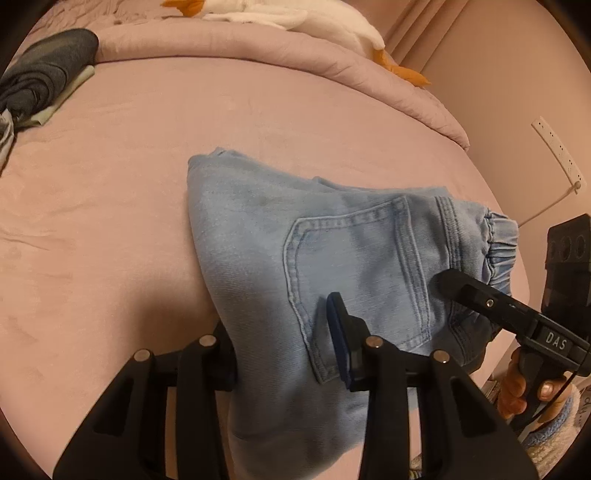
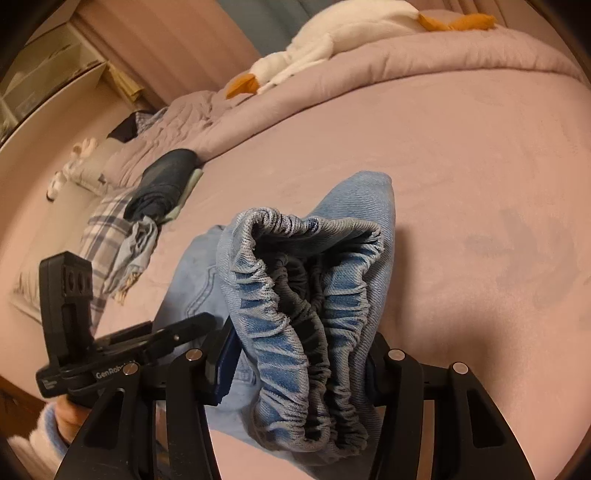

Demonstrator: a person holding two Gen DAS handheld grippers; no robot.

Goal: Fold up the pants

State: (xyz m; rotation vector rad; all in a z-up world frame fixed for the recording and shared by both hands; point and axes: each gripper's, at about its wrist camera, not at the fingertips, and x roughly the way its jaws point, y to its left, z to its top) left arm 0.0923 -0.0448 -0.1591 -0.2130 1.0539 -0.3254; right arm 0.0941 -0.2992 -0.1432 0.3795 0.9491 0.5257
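Note:
Light blue denim pants (image 1: 258, 236) are folded into a thick bundle on the pink bed sheet (image 1: 110, 184), back pocket facing up. My left gripper (image 1: 277, 332) is closed on the bundle's near edge, with one blue-padded finger (image 1: 338, 325) on top and the other mostly hidden behind the fabric. In the right wrist view, the elastic waistband (image 2: 295, 295) is bunched up between the fingers of my right gripper (image 2: 303, 350), which is shut on it. My right gripper (image 1: 465, 291) also appears at the waistband end in the left wrist view, held by a hand (image 1: 517, 384).
A rolled pink duvet (image 1: 258, 48) with a white plush goose (image 1: 295, 18) lies along the far side. Dark folded clothes (image 1: 44, 74) and plaid fabric (image 2: 107, 236) sit at the left. A power strip (image 1: 557, 151) hangs on the wall beyond the right bed edge.

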